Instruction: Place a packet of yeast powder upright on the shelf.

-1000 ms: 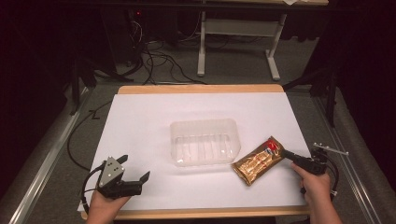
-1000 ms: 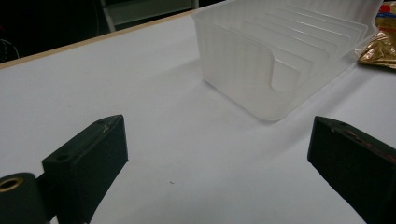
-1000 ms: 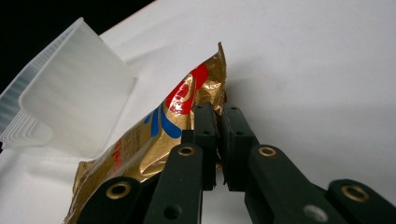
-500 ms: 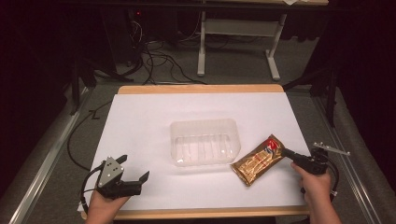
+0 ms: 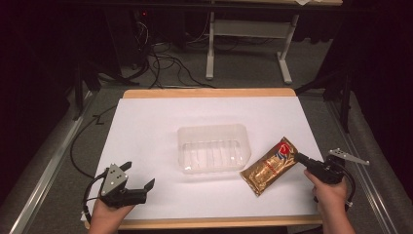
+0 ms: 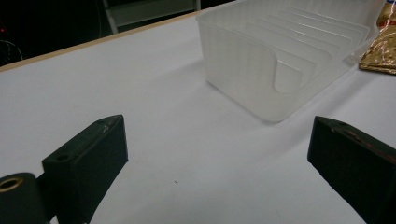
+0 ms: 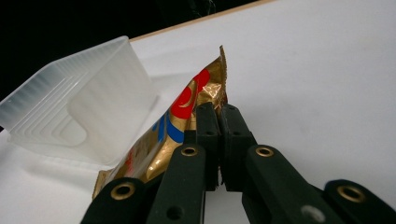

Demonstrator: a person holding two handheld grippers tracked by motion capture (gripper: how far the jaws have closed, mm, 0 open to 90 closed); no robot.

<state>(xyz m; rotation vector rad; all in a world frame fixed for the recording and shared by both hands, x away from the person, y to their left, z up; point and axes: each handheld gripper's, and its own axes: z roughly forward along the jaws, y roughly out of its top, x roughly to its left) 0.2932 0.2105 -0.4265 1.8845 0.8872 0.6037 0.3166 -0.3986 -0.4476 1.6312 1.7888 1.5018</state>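
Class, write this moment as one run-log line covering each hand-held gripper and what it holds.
left hand-held gripper: open, holding nothing | right hand-held gripper: shut on snack packet edge | clear tray: empty, mid-table

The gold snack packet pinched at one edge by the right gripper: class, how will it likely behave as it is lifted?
The gold snack packet looks like thin crinkled foil, so it will probably sag from the right gripper. It seems light for its size. The glossy wrapper may slip, since the jaws pinch just its edge.

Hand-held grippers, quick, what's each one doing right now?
Left hand-held gripper: open, holding nothing, over the white table.
Right hand-held gripper: closed on the edge of the gold snack packet.
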